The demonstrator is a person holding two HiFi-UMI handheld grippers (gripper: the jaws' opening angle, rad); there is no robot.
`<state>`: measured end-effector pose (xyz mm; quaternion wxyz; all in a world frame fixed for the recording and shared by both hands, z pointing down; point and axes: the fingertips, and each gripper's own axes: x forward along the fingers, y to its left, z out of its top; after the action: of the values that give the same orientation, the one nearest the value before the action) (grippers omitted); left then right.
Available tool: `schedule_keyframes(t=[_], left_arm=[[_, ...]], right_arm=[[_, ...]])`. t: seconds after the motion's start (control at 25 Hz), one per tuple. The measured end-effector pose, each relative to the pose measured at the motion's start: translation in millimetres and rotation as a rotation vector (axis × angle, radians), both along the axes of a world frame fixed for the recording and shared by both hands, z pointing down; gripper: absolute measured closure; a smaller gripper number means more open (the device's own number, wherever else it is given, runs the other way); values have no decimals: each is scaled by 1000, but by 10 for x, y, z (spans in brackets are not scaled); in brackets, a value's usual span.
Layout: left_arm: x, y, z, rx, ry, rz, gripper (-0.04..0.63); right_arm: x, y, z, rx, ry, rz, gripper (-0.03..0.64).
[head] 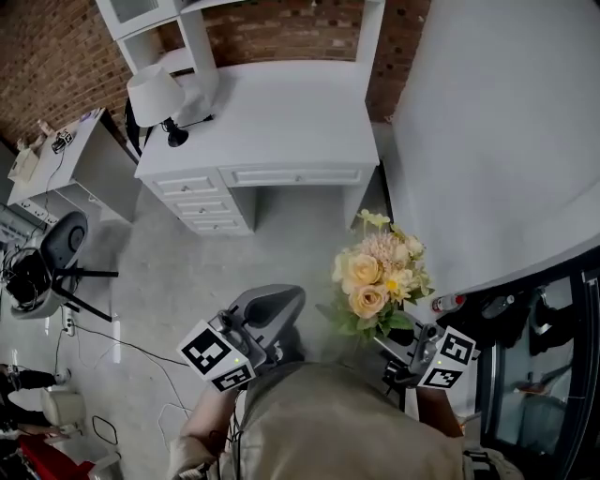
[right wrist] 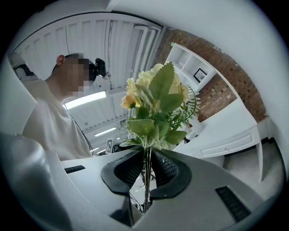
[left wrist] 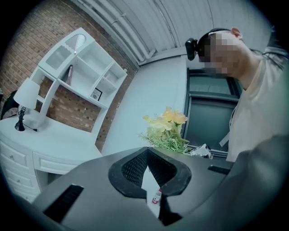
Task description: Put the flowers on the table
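Note:
A bouquet of pale yellow and cream flowers (head: 375, 277) with green leaves stands upright at the lower right of the head view, over the floor and short of the white desk (head: 281, 112). My right gripper (head: 405, 339) is shut on its thin stems. In the right gripper view the stems (right wrist: 146, 180) run up between the jaws and the flowers (right wrist: 156, 99) fill the middle. My left gripper (head: 281, 298) is level at the lower middle, apart from the bouquet. Its jaws (left wrist: 147, 155) are shut with nothing between them. The flowers (left wrist: 165, 128) show beyond it.
On the desk's left end stands a white lamp (head: 155, 94), with a white shelf unit (head: 150, 19) behind it. A grey wall (head: 497, 141) rises at the right. At the left are a black chair (head: 56, 253) and floor cables. A small red-capped bottle (head: 448, 303) lies near the right gripper.

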<state>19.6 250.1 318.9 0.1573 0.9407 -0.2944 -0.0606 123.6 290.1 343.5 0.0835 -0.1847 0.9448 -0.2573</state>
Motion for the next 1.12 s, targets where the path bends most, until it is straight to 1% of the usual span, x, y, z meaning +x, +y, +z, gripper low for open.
schedule_keyframes(t=[0.28, 0.52, 0.88, 1.0, 1.12], left_arm=[[-313, -273, 9, -1, 17, -18, 586], [-606, -452, 91, -10, 8, -36, 586], [-1077, -701, 169, -17, 38, -55, 586], [-1170, -741, 190, -9, 31, -56, 586], [-1264, -769, 194, -10, 39, -70, 586]], right_arm=[[-271, -278, -17, -5, 33, -16, 557], [-520, -515, 4, -14, 68, -11, 557], [-900, -861, 43, -21, 101, -1, 557], [-953, -947, 105, -40, 141, 22, 557], [-970, -1022, 120, -37, 139, 32, 557]])
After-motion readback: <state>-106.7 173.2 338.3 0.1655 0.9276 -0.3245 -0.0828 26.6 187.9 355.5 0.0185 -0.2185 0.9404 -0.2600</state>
